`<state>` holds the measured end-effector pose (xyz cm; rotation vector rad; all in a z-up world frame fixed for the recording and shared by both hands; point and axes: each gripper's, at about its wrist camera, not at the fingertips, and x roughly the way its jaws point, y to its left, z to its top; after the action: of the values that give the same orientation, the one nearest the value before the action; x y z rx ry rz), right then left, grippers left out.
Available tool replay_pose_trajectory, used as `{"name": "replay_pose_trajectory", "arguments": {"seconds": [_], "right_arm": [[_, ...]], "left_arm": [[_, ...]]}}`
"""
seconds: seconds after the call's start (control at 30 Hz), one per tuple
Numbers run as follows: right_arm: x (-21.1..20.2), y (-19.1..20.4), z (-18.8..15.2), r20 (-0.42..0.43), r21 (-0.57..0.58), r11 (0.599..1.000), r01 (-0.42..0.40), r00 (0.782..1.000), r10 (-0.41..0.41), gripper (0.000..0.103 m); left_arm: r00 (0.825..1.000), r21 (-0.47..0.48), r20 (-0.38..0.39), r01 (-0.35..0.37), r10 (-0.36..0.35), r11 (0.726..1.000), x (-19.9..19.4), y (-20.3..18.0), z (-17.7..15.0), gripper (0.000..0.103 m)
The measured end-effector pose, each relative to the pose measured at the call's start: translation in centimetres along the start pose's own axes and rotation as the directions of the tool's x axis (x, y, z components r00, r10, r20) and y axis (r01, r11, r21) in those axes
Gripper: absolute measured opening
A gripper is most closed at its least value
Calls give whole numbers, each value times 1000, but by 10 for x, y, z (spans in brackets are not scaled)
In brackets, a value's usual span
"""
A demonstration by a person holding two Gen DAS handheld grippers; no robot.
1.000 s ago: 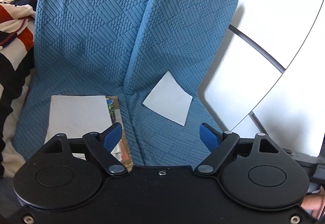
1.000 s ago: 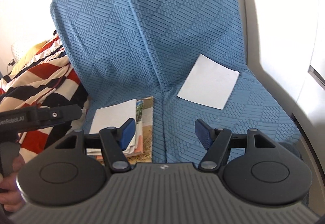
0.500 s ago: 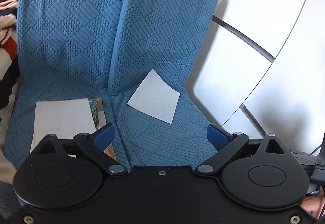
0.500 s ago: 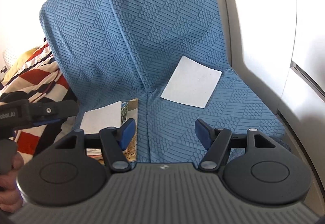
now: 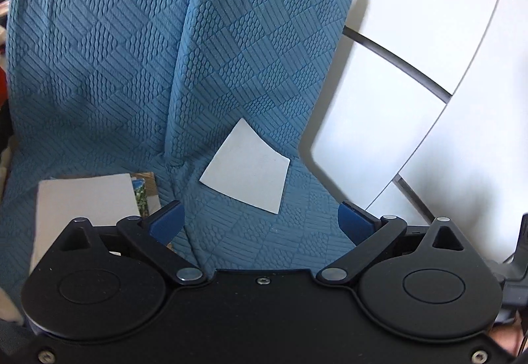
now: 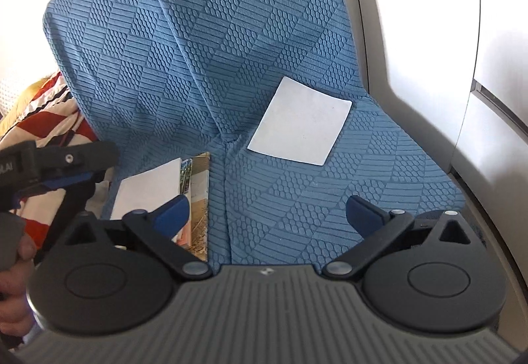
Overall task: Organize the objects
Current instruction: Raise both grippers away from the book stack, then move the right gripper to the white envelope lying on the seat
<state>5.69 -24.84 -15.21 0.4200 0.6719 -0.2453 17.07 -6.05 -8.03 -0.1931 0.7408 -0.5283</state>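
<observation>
On the blue sofa cover [image 5: 250,74], just right of the fold between its two cushions, lies a white sheet [image 5: 246,167], flat on the seat, its far corner reaching the backrest. Seen in the right wrist view too [image 6: 302,123], squarer and brighter there. Left of the fold, on the other seat, sits a stack [image 5: 85,199]: white paper on top, printed colour pages peeking out along the edge nearest the fold. Same stack in the right view [image 6: 155,189], showing more of the pictured pages beneath.

Nearer than the sheet, straddling the seat, hangs the left gripper [image 5: 260,225], jaws spread wide, just been opening, nothing between them but cover. Likewise the right gripper [image 6: 269,215], jaws flung wide within the last moment, empty, apart from the sheet.

Only in the right view: the left gripper from the side [image 6: 56,166], left of the stack, with the hand [image 6: 16,278] gripping its handle, and a red, white and black striped cloth [image 6: 43,126] beyond the cover's left edge. Only in the left view: a long run of white panels [image 5: 429,67] right of the cover, crossed by a dark curved bar [image 5: 396,60].
</observation>
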Motion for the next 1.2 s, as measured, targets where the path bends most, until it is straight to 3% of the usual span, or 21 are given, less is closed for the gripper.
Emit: {"name": "replay_pose_trajectory", "arguments": {"seconds": [0.13,0.2,0.53,0.8,1.13,1.2], "right_arm": [[15,-2,-4,25,-23,999,29,999,-29,103],[23,-6,-6,34,-28,999,33,999,-32,103],[75,-29,-13,46,-62,997,51,998,-48,103],[121,-38,-3,11,-9,1000,20,1000,-20,103],[181,-57,11,-76,103,995,-9,997,17,102],[191,-60,15,-79,115,993,-12,997,21,97]], "left_arm": [[999,-50,-29,36,-38,998,27,9,3,99],[999,-52,-6,45,-46,998,39,12,4,99],[1000,4,-6,-20,20,1000,103,21,2,99],[996,-8,-87,-35,34,999,150,39,10,99],[980,-198,-188,19,-57,980,217,91,17,91],[978,-221,-195,27,-72,975,229,99,21,87]]}}
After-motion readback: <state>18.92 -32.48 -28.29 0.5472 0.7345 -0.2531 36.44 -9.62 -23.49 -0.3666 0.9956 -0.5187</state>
